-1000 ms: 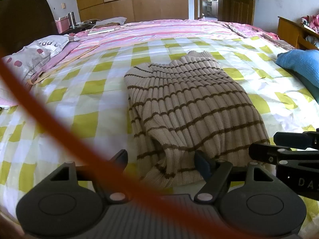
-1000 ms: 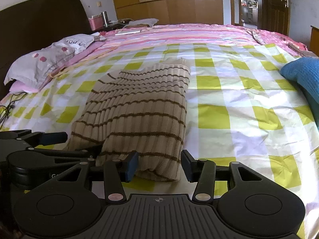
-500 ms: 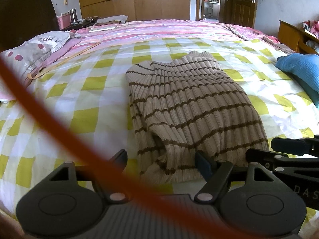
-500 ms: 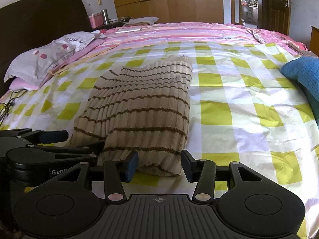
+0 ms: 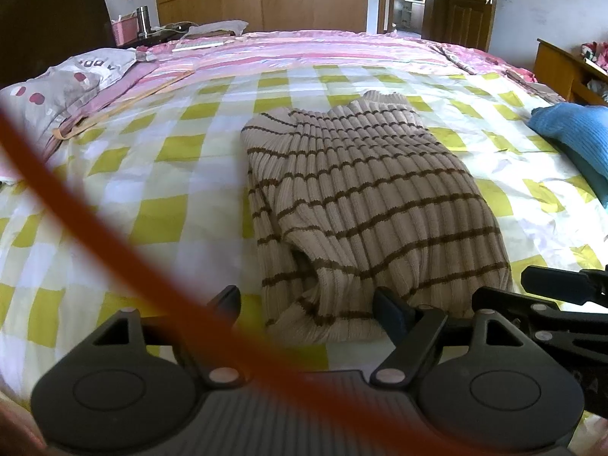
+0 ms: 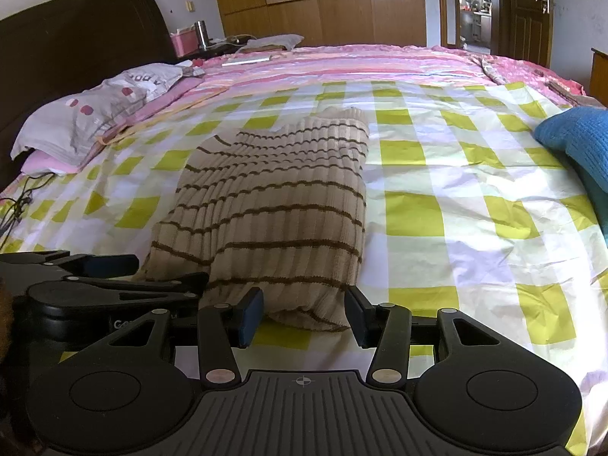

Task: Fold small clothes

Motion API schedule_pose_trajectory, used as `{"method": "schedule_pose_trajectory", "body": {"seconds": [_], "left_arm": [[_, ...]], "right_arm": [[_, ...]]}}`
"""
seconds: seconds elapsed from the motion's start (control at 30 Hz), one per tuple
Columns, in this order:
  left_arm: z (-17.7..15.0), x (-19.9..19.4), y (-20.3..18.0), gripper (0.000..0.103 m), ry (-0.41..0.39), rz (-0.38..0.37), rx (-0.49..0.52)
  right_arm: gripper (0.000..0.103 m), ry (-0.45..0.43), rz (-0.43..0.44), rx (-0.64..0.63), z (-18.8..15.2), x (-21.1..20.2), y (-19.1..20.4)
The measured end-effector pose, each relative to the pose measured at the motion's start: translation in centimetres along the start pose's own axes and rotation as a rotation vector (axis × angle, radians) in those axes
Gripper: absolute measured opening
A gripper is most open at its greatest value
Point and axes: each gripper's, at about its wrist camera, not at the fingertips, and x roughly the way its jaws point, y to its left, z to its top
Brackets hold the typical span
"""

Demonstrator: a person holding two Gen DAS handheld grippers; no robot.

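Observation:
A beige sweater with thin brown stripes [image 5: 364,205] lies folded into a long strip on the yellow-and-white checked bed sheet [image 5: 159,224]. It also shows in the right wrist view [image 6: 281,209]. My left gripper [image 5: 309,309] is open at the sweater's near hem, holding nothing. My right gripper [image 6: 304,313] is open around the hem's near right corner, holding nothing. Each gripper shows at the edge of the other's view, close beside it.
A blue knit garment [image 5: 573,133] lies at the right of the bed. A grey pillow with red dots [image 6: 98,110] lies far left by the dark headboard [image 6: 76,38]. A blurred orange cord [image 5: 87,228] crosses the left wrist view.
Both grippers have drawn back slightly toward the near edge of the bed. The sweater's hem now sits a little farther out between the fingers. Both stay open.

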Motion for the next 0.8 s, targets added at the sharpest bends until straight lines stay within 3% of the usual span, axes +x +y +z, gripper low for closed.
{"method": "schedule_pose_trajectory", "body": {"seconds": [0.03, 0.2, 0.8], "left_arm": [[0.0, 0.1, -0.1, 0.103, 0.006, 0.015, 0.004], [-0.3, 0.0, -0.6, 0.103, -0.002, 0.051, 0.037], [-2.1, -3.3, -1.0, 0.103, -0.012, 0.021, 0.041]], "right_arm": [[0.047, 0.000, 0.000, 0.000, 0.0, 0.0, 0.0], [0.047, -0.002, -0.002, 0.002, -0.1, -0.2, 0.0], [0.051, -0.047, 0.006, 0.036, -1.6, -3.5, -0.3]]}}
